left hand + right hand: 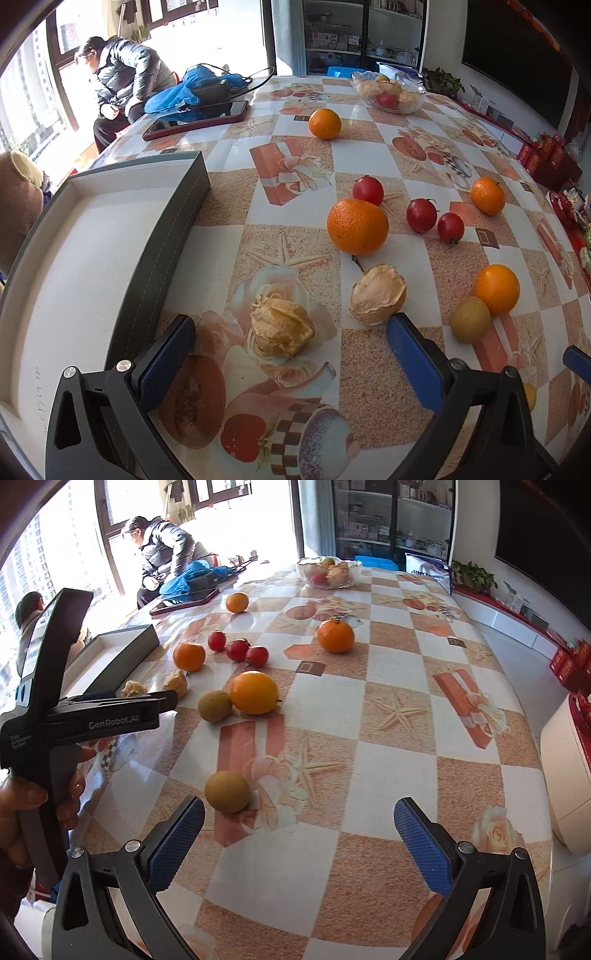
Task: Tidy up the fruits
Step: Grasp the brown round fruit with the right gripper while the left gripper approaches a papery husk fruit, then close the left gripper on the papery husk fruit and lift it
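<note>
With both the left gripper (291,354) and right gripper (299,840) spread wide and empty, the papery tan husked fruit (281,327) beside the grey shallow box (92,258) at the table's left edge could crush if squeezed.

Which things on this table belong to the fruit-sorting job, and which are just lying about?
Belong to the job:
oranges
small red fruits
papery husked fruits
greenish round fruits
open box
glass bowl of fruit

Just lying about:
tablet
blue cloth bundle
</note>
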Demonstrator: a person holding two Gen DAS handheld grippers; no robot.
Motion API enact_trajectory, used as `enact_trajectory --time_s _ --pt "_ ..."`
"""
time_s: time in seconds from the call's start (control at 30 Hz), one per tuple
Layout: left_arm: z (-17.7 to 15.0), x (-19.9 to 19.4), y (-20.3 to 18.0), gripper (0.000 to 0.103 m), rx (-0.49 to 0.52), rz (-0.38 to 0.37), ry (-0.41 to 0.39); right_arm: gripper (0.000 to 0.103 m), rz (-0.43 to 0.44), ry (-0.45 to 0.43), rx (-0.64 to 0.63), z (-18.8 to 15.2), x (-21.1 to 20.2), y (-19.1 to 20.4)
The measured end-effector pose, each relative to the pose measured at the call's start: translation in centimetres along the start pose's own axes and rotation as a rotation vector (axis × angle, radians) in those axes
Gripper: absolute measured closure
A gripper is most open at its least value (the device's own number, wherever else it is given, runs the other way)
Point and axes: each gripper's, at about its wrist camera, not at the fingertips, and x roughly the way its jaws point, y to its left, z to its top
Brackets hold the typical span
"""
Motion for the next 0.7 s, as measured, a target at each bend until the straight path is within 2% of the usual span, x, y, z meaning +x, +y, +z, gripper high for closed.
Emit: enact_trajectory --time_s 0.17,0.2,0.23,0.27,0.3,0.37,0.4,0.43,0.5,0.7 --pt "0.2 0.1 0.1 0.002 -0.015 -0.009 0.036 0.001 -0.004 0.037 -0.038 0.6 1.6 1.8" --pt "0.1 -0.1 0.1 0.004 -0.012 -0.013 0.036 0.012 -0.009 0.046 -0.039 0.7 1.8 1.9" --pt "0.1 -0.4 0.0 0.014 -0.005 -0.014 0.026 0.017 -0.040 0.027 -0.054 0.7 1.7 2.3" --pt "0.0 -0.7 -0.1 0.028 0.002 -0.015 0.013 0.032 -0.023 0.024 -0.059 0.7 1.4 2.3" --pt "-0.1 -1.1 -0.1 0.035 0.006 -0.017 0.006 0.050 -0.017 0.019 -0.061 0.8 1.2 2.5" --pt "-0.1 -1.6 0.1 0.066 0.003 -0.018 -0.004 0.073 -0.021 0.017 -0.072 0.8 1.0 2.7" --pt "-0.2 -1.8 0.3 0.074 -0.004 -0.020 -0.007 0.074 -0.018 0.017 -0.066 0.8 0.9 2.6" --pt "-0.2 -2.0 0.5 0.075 -0.016 -0.040 -0.013 0.074 -0.014 0.015 -0.057 0.7 0.9 2.4" --pt "-0.5 -2.5 1.0 0.075 -0.029 -0.047 -0.036 0.074 -0.014 0.012 -0.044 0.5 0.8 2.0" --pt "-1.4 -2.9 2.9 0.072 0.033 -0.003 -0.106 0.074 -0.022 0.012 -0.031 -0.1 0.4 1.1"
